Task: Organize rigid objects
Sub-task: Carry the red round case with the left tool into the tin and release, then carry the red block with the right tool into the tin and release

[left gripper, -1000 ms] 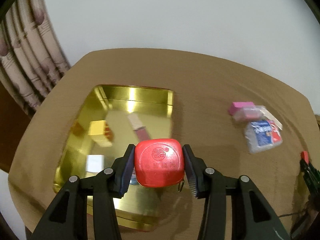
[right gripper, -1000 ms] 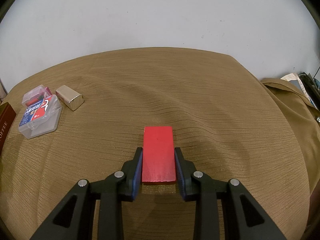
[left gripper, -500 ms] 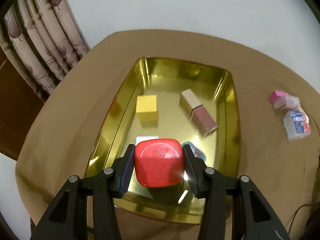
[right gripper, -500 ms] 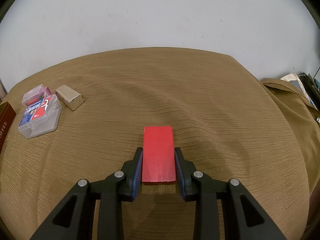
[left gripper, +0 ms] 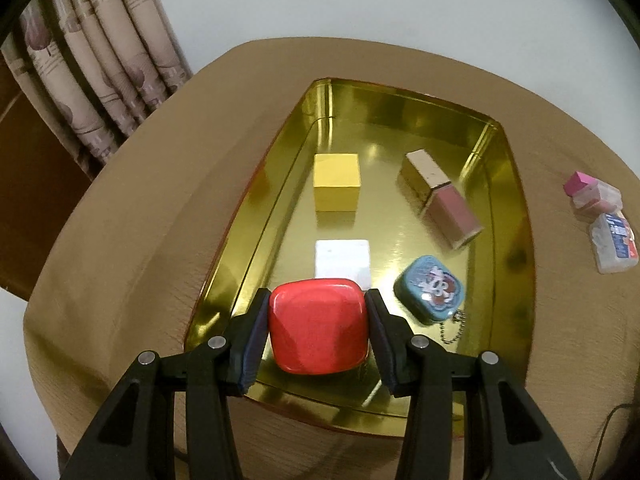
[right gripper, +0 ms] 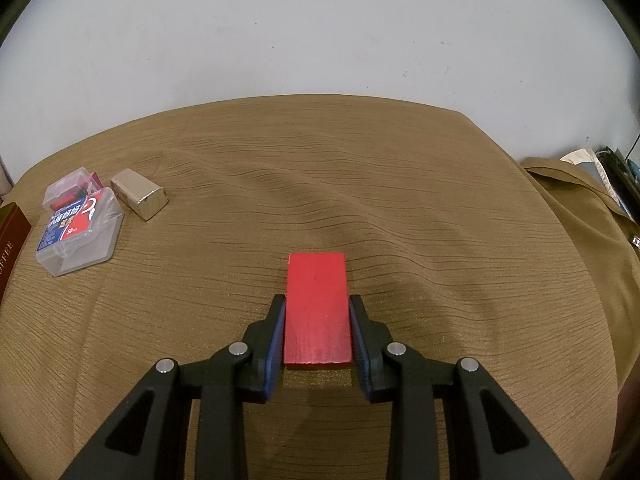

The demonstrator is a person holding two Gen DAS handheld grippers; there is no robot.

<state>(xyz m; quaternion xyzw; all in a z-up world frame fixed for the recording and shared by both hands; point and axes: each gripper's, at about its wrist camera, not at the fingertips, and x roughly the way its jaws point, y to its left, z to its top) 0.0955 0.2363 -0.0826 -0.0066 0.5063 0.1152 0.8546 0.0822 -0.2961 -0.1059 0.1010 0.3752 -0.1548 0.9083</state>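
My left gripper [left gripper: 318, 312] is shut on a rounded red case [left gripper: 318, 326], held over the near end of the gold tray [left gripper: 514, 184]. Inside the tray lie a yellow cube [left gripper: 336, 182], a white block [left gripper: 342, 258], a pink and gold lip-gloss tube [left gripper: 442, 200] and a blue tin [left gripper: 430, 290] with a bead chain. In the right wrist view my right gripper [right gripper: 318, 312] is shut on a flat red block [right gripper: 317, 308] that rests on the brown tablecloth [right gripper: 400, 208].
Clear plastic boxes [right gripper: 78, 232] with coloured contents and a silver block [right gripper: 138, 199] sit at the cloth's left side; the boxes [left gripper: 610, 226] also show right of the tray. A brown carton [right gripper: 10, 240] stands at the left edge. Curtains [left gripper: 92, 64] hang behind the table.
My left gripper carried the red case leftward and down, from the tray's right rim to over its near end; the tray now looks closer. The right gripper and red block stayed still.
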